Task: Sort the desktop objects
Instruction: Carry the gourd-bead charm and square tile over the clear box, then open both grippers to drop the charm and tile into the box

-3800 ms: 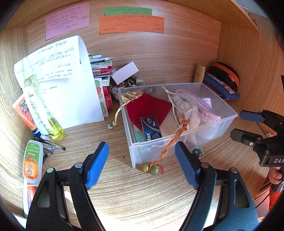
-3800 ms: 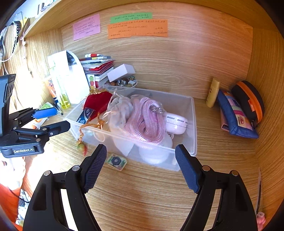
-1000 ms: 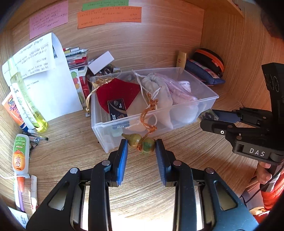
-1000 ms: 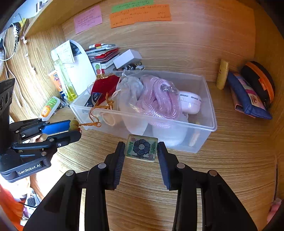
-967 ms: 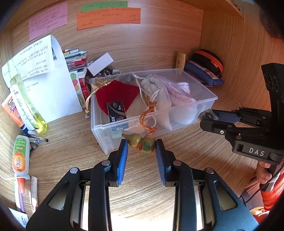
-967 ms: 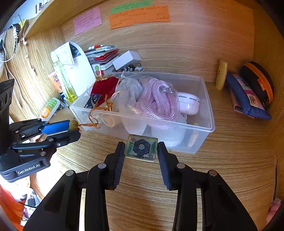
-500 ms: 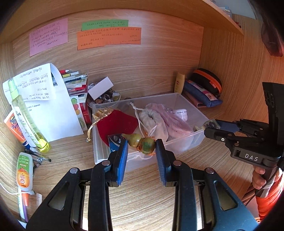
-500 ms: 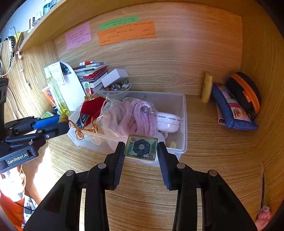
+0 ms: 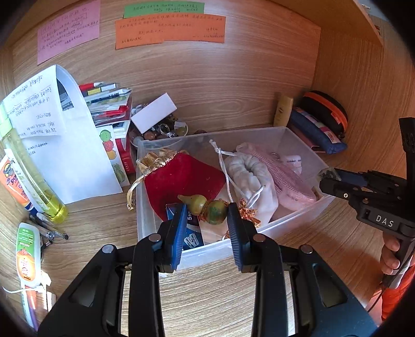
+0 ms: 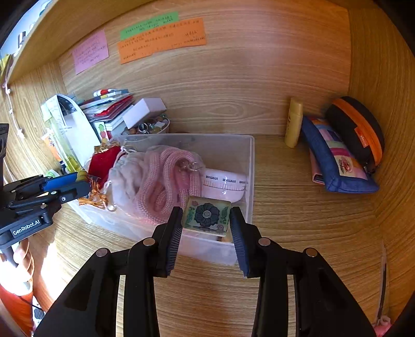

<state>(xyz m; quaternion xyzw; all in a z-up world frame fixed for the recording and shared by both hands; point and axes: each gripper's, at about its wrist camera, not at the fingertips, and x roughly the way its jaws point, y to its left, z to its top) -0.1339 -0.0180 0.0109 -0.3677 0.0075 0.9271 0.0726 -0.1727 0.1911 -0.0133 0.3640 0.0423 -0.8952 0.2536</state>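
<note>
My left tool [image 9: 205,216] is closed on a small gourd charm [image 9: 206,207], held over the near wall of the clear plastic bin [image 9: 275,131], with its orange tassel [image 9: 247,211] bunched behind my right-hand finger and partly hidden by it. My right tool [image 10: 205,220] grips a square flower tile [image 10: 207,215] by its two sides above the bin's near right corner; the tile covers whatever lies under it. In the bin I see a red velvet pouch [image 9: 181,178], a white drawstring bag [image 9: 249,178], a pink knitted pouch [image 10: 166,178] and a white round case [image 10: 224,184] printed with a repeated word too small for me to read. A blue packet [image 9: 192,233] shows only "5" between my fingers. The other tool's body reads "DAS" in the left view, "GenRobot.AI" in the right. The pink note [image 9: 68,31], green note [image 9: 163,9] and orange note [image 9: 170,31] on the back wall carry handwriting I cannot make out. On the surface, a tube [image 9: 26,252] is cut off at the frame edge.
</note>
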